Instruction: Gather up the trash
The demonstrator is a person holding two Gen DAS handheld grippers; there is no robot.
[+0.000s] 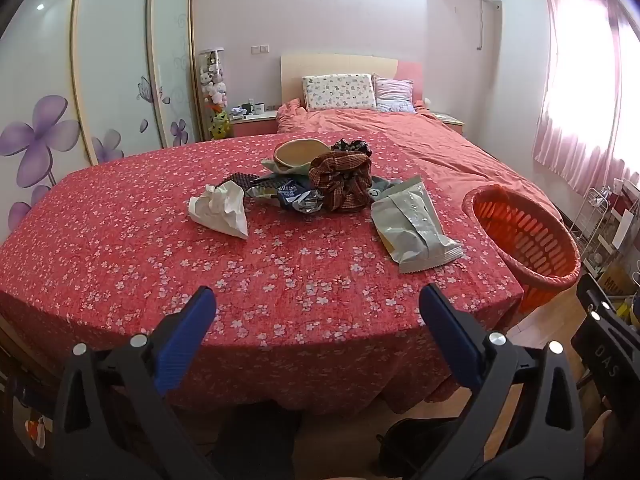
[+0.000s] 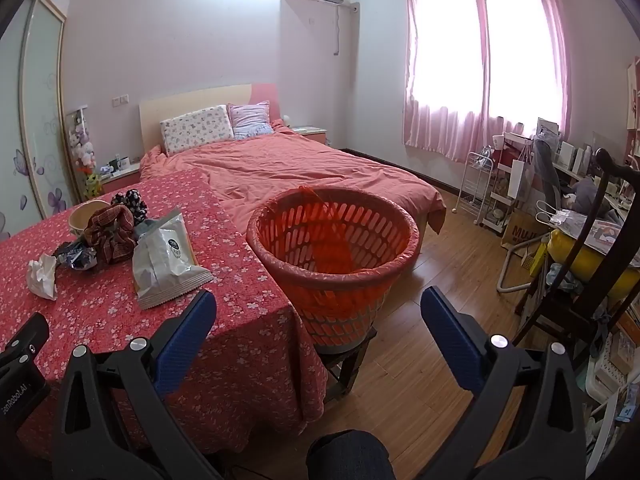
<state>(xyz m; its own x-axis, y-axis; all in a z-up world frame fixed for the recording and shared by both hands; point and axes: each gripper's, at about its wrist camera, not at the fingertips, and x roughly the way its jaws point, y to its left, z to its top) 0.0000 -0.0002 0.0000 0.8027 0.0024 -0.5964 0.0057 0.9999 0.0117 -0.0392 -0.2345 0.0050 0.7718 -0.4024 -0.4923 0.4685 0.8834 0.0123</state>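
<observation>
A: Both grippers, left (image 1: 318,306) and right (image 2: 318,308), hover with jaws released and empty over the near bench (image 1: 120,264) edge.

B: Risks?

A: The silver bag (image 1: 412,228) lies mid-bench and could slide off the right edge, missing the basket (image 2: 332,240) just beside it. Beyond, the tissue (image 1: 220,208) and wrappers (image 1: 296,194) touch cloth scrunchies (image 1: 344,184); the jaws may snag those.

Bedroom: pale walls, wood floor (image 2: 420,280), bed (image 2: 300,176), pink curtains (image 2: 480,60) glowing with daylight, flower-print wardrobe (image 1: 100,80).
</observation>
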